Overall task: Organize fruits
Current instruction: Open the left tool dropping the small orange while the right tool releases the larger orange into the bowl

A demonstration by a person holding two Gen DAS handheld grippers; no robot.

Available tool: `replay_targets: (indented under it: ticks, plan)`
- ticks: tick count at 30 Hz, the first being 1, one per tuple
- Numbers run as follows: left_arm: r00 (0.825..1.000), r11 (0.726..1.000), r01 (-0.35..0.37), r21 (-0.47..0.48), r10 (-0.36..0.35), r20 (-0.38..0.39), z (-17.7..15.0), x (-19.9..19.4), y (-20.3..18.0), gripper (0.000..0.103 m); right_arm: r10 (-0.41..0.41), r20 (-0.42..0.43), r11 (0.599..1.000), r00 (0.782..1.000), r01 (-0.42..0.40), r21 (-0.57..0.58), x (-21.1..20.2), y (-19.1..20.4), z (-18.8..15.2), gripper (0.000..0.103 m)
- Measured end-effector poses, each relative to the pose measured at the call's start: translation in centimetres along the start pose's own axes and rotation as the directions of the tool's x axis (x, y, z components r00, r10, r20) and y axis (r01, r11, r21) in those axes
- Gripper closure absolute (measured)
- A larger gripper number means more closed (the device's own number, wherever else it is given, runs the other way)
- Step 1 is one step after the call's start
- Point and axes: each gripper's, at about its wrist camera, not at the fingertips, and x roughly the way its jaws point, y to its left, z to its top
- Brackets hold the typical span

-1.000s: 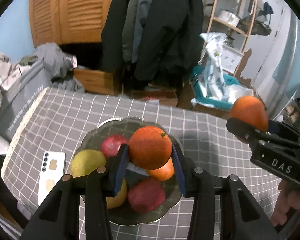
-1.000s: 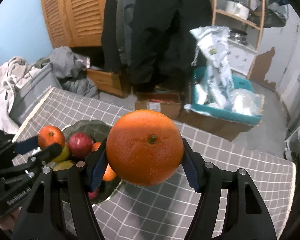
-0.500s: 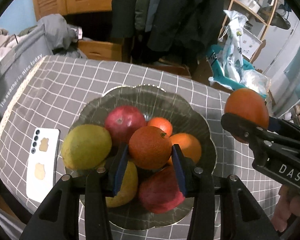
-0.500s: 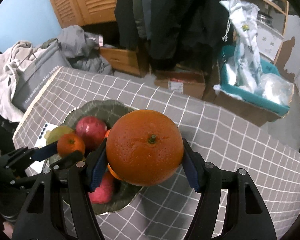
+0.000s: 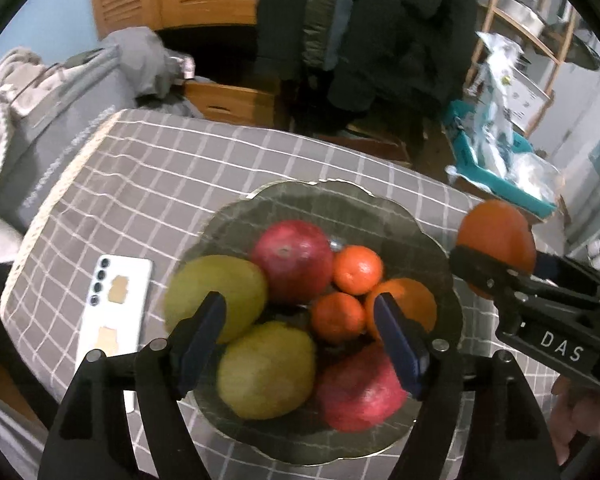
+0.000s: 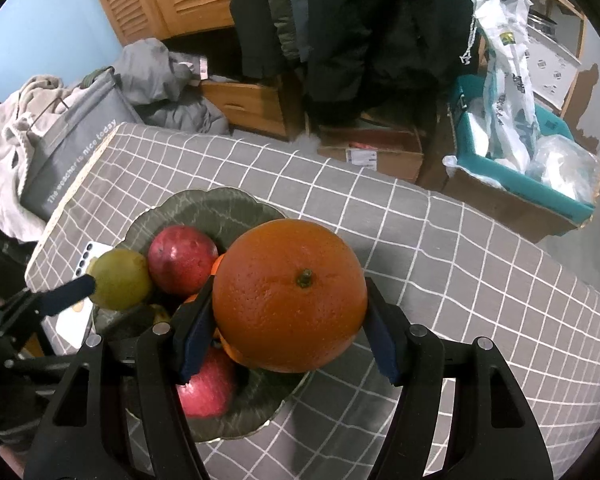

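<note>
The left gripper [image 5: 300,336] hangs over the green scalloped bowl [image 5: 384,216], its jaws having just been opening and now wide with nothing pressed between them; a small mandarin [image 5: 336,317] rests among apples and pears (below the gap). The right gripper [image 6: 288,320] clamps a large orange [image 6: 290,294] just beside the bowl's rim.

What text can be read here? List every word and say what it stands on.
"DAS": white letters on the black body of the right claw.
"The weather is nice today": white print on the grey fabric bag.
White label on the brown cardboard box: too small to read.
</note>
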Motion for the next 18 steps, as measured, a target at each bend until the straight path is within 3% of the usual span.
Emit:
replay_targets:
  ticks: [15, 18]
  plan:
    - [0.996, 0.992, -0.075, -0.1, 0.079, 0.032, 0.4, -1.6, 3.9, 0.025, 0.038, -0.109, 0.994, 0.993, -0.049, -0.096, 3.8, 3.6, -0.6, 0.034]
    - [0.996, 0.991, -0.082, -0.11, 0.086, 0.036, 0.4, -2.0, 4.4, 0.025, 0.04, -0.096, 0.993, 0.995, -0.05, -0.104, 3.6, 4.0, -0.7, 0.032]
